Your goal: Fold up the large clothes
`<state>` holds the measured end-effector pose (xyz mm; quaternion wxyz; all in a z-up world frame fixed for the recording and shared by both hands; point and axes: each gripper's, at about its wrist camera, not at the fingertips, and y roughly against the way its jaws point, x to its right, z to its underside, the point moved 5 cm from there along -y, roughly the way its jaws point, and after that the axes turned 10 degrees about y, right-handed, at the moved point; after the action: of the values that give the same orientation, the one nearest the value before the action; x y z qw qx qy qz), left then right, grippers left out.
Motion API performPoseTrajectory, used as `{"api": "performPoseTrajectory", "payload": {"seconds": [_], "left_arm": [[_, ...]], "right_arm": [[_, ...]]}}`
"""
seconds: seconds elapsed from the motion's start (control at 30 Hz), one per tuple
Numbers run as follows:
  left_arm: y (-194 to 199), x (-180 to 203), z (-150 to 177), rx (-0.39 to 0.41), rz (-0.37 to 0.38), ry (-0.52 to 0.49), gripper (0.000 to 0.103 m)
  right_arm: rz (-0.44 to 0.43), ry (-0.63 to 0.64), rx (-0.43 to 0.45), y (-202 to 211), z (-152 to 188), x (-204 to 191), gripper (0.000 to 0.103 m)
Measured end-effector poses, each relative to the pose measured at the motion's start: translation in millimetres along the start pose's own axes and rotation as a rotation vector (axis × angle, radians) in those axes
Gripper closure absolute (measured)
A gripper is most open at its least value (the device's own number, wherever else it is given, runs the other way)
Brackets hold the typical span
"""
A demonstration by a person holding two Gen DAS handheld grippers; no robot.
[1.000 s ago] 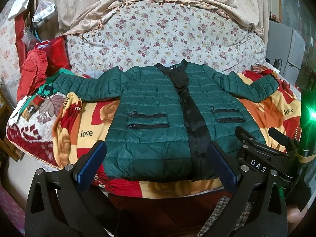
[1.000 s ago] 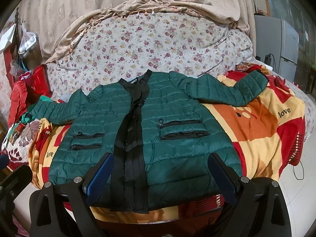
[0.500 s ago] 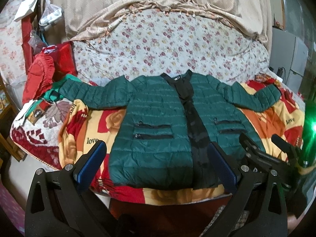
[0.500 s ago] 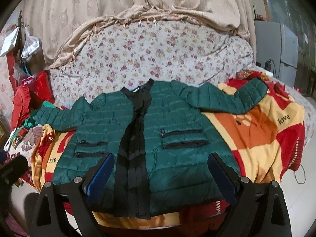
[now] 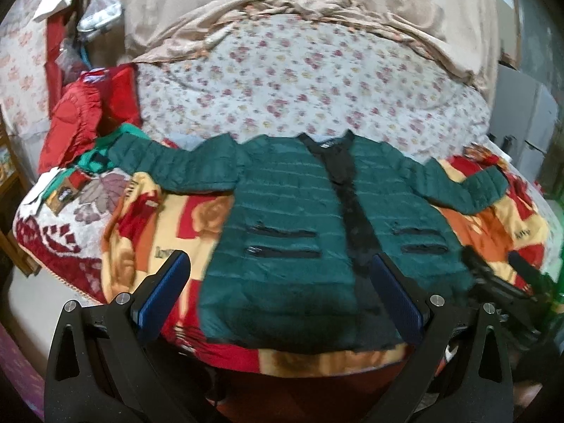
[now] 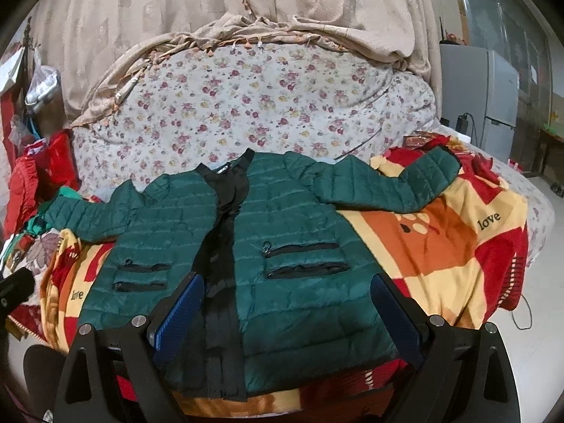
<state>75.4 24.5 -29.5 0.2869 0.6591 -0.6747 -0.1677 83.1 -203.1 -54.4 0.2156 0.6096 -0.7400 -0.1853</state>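
A dark green quilted jacket [image 5: 282, 225] with a black front band lies flat, front up, on a red, orange and yellow blanket [image 5: 148, 218], both sleeves spread out to the sides. It also shows in the right wrist view [image 6: 289, 246]. My left gripper [image 5: 278, 296] is open and empty, held back from the jacket's hem. My right gripper [image 6: 285, 313] is open and empty, also held off the hem near the front of the bed. The right gripper's body shows in the left wrist view [image 5: 500, 282].
A floral sheet [image 6: 268, 105] covers the back of the bed below beige drapes [image 6: 211, 3]. Red clothes [image 5: 84, 112] are piled at the left. A grey fridge [image 6: 493, 98] stands at the right, with bare floor [image 6: 539, 335] beside the bed.
Both grippers have drawn back and up from the jacket, so it looks smaller and lower in the views. The jacket has not moved. Both stay open.
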Motion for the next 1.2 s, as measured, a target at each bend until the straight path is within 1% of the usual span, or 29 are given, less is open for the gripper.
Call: {"api": "performPoseTrajectory", "payload": {"seconds": [0.13, 0.27, 0.37, 0.47, 0.57, 0.7, 0.73, 0.77, 0.83, 0.87, 0.9, 1.0, 1.1, 1.2], "left_arm": [[-18.0, -43.4, -25.5, 0.022, -0.093, 0.066, 0.001], [-38.2, -104.8, -60.9, 0.044, -0.22, 0.162, 0.001], [-50.4, -147.6, -92.8, 0.076, -0.311, 0.186, 0.001], [-68.2, -192.5, -124.5, 0.081, -0.35, 0.222, 0.001], [-99.3, -234.3, -154.4, 0.045, -0.359, 0.279, 0.001], [-155.2, -276.8, -182.8, -0.038, -0.315, 0.37, 0.001], [-169.6, -286.2, -188.5, -0.047, -0.303, 0.393, 0.003], [-181.4, -292.0, -192.1, -0.058, -0.3, 0.411, 0.008], [-212.4, -308.9, -200.1, -0.097, -0.284, 0.459, 0.014], [-223.4, -315.3, -201.9, -0.114, -0.277, 0.479, 0.021], [-237.5, -322.7, -204.0, -0.139, -0.273, 0.499, 0.024], [-272.8, -336.3, -206.7, -0.189, -0.254, 0.532, 0.025], [-304.3, -345.7, -201.6, -0.235, -0.265, 0.534, 0.025], [-327.7, -351.9, -197.0, -0.252, -0.285, 0.533, 0.025]], "right_arm": [[-0.026, 0.047, -0.016, -18.6, -14.9, -8.8, 0.009], [-0.075, 0.104, -0.01, -44.9, -29.7, -24.2, 0.009], [-0.116, 0.104, -0.015, -67.9, -34.9, -31.0, 0.009], [-0.133, 0.086, -0.035, -94.2, -31.7, -33.4, 0.009], [-0.135, 0.053, -0.068, -114.2, -20.4, -31.6, 0.009], [-0.132, 0.018, -0.143, -143.2, 3.1, -28.0, 0.009], [-0.131, 0.017, -0.158, -147.8, 7.6, -27.5, 0.009], [-0.131, 0.017, -0.17, -152.3, 10.9, -27.3, 0.009], [-0.128, 0.012, -0.19, -161.7, 17.3, -27.9, 0.009], [-0.127, 0.01, -0.193, -163.2, 19.4, -27.4, 0.009], [-0.122, 0.013, -0.193, -166.6, 20.6, -28.0, 0.009], [-0.104, 0.029, -0.181, -171.4, 22.1, -29.1, 0.009], [-0.091, 0.041, -0.178, -175.3, 22.8, -31.9, 0.009], [-0.076, 0.065, -0.178, -179.4, 23.5, -35.9, 0.009]]}}
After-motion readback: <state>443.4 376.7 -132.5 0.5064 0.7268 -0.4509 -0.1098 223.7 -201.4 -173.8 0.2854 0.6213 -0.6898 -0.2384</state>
